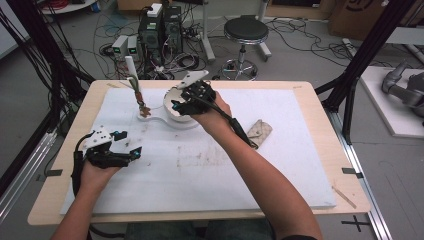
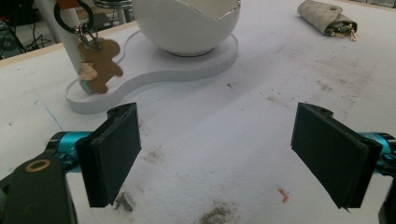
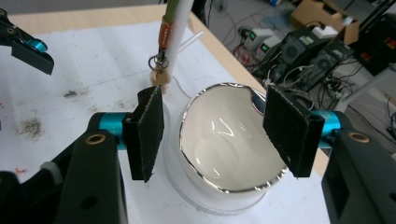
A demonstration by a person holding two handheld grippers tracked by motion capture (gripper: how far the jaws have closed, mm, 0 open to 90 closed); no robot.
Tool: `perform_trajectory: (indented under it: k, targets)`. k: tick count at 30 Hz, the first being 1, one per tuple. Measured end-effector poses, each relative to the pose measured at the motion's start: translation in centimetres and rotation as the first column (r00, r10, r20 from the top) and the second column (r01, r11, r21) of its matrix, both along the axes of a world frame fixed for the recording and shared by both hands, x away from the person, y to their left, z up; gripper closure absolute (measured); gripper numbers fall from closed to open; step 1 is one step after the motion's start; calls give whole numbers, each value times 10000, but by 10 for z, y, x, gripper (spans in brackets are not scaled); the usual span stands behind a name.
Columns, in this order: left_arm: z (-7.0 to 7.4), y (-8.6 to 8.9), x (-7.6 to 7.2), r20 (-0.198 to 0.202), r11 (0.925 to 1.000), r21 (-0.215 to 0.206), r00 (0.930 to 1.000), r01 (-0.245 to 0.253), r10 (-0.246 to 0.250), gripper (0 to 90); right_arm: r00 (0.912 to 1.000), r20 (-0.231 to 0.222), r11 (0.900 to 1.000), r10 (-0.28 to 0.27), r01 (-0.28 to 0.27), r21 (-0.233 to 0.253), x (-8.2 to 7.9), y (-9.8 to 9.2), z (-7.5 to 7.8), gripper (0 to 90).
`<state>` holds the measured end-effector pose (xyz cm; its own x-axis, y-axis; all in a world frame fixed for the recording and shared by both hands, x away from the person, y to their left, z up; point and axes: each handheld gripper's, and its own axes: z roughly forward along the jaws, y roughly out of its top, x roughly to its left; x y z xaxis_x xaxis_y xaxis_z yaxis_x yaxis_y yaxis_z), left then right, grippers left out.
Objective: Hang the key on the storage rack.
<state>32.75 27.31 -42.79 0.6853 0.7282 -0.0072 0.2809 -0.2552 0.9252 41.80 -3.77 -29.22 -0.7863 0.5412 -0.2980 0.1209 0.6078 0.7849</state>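
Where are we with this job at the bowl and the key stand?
Looks done: a keyring with a gingerbread charm hangs on the white post. In hand: nothing is gripped; the right gripper hovers open above the bowl, which looks empty, and the left gripper waits open over the white mat. Likely left: the key pouch lies apart on the mat to the right, not yet picked up.

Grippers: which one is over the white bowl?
The right gripper. Its open jaws hang above the white bowl on the white stand, while the left gripper sits open over bare mat nearer the person.
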Motion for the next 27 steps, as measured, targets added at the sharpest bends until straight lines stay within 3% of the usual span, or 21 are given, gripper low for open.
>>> perform_trajectory:
  k: [11,13,27]
  targets:
    - [-1,1,1,-42,10000,80,10000,-41,42,158,9979,-535,9967,-377,413,696,-20,-54,-20,319]
    - [-2,0,1,-50,10000,70,10000,-32,33,158,9981,-478,9937,-387,435,1031,-25,-64,-24,319]
    - [-4,4,1,-97,9999,-80,9999,-92,91,158,9905,-994,9769,-953,1122,1819,-60,-129,-65,248]
